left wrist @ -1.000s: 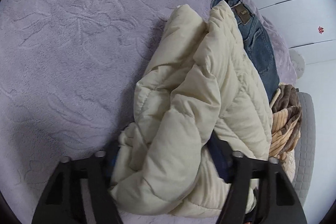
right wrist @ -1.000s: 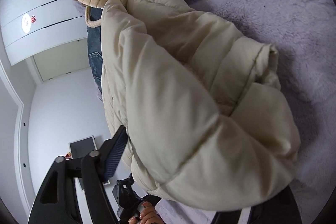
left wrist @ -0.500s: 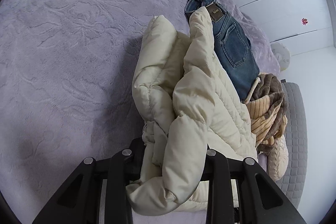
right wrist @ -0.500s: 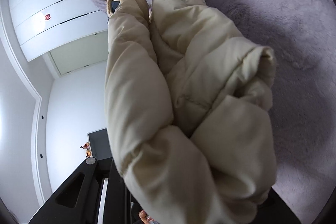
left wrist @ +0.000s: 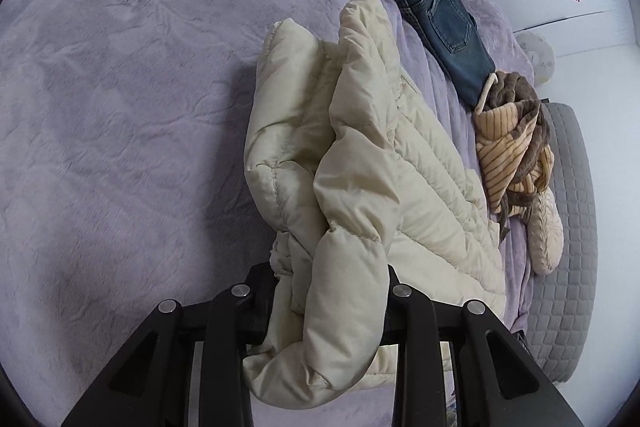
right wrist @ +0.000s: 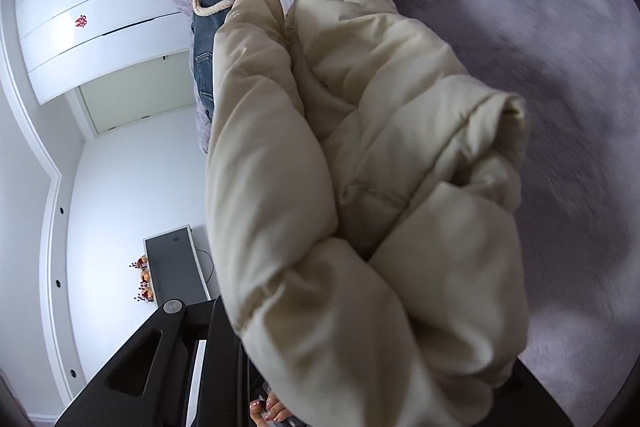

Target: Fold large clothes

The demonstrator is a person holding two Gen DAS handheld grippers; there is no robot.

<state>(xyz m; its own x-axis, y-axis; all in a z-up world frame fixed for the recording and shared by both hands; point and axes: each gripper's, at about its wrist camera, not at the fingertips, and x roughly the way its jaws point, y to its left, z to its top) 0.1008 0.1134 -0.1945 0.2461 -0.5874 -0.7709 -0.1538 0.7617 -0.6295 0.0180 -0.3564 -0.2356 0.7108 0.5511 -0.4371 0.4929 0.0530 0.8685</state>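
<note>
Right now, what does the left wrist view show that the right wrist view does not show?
Only the left wrist view shows the left gripper shut on the cream puffer jacket, the jeans' back pocket and label, and a grey quilted cushion.

Only the right wrist view shows the right gripper mostly buried in the jacket, a dark screen by the wall, and fingertips at the bottom edge.

Both show the jacket, the jeans, the striped garment, the purple bedspread and the white wardrobe.
</note>
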